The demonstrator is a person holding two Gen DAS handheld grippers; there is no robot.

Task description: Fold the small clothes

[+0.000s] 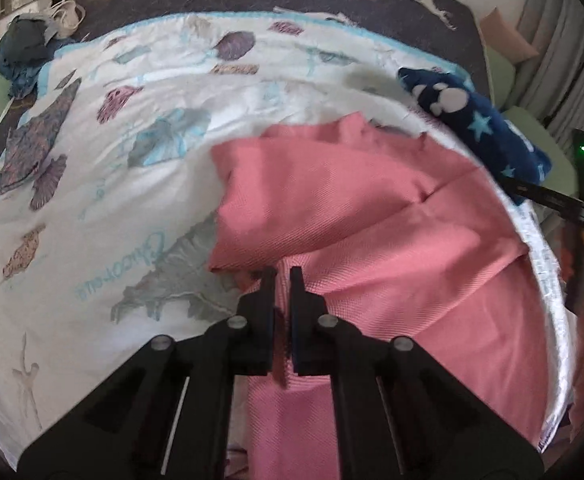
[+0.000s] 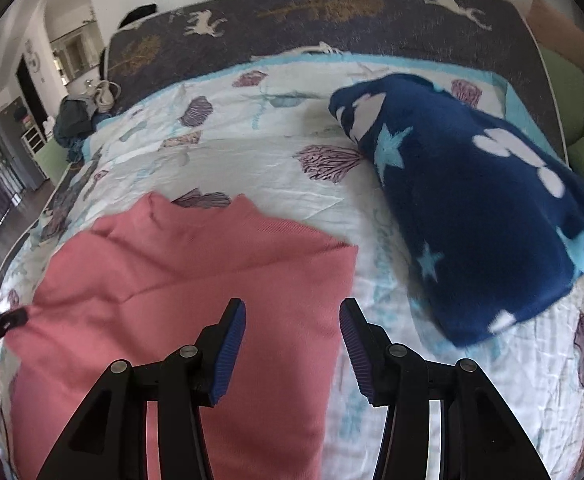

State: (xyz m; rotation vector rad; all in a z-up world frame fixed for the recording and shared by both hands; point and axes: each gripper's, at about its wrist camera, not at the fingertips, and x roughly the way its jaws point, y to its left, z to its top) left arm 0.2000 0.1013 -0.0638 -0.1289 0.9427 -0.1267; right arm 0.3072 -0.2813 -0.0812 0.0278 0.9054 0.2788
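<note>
A pink knit garment (image 1: 371, 216) lies on a white bedsheet with a shell print (image 1: 92, 184). My left gripper (image 1: 283, 276) is shut on the pink garment's edge and holds a fold of it over the rest. In the right wrist view the garment (image 2: 196, 280) lies flat with its collar toward the far side. My right gripper (image 2: 292, 312) is open and empty just above the garment's right edge. The left gripper's tip (image 2: 0, 322) shows at the far left, pinching the cloth.
A dark blue fleece with stars and white shapes (image 2: 471, 200) lies folded to the right of the pink garment; it also shows in the left wrist view (image 1: 475, 120). A pile of dark clothes (image 2: 76, 120) sits at the far left corner. A dark blanket with deer (image 2: 331, 12) covers the far side.
</note>
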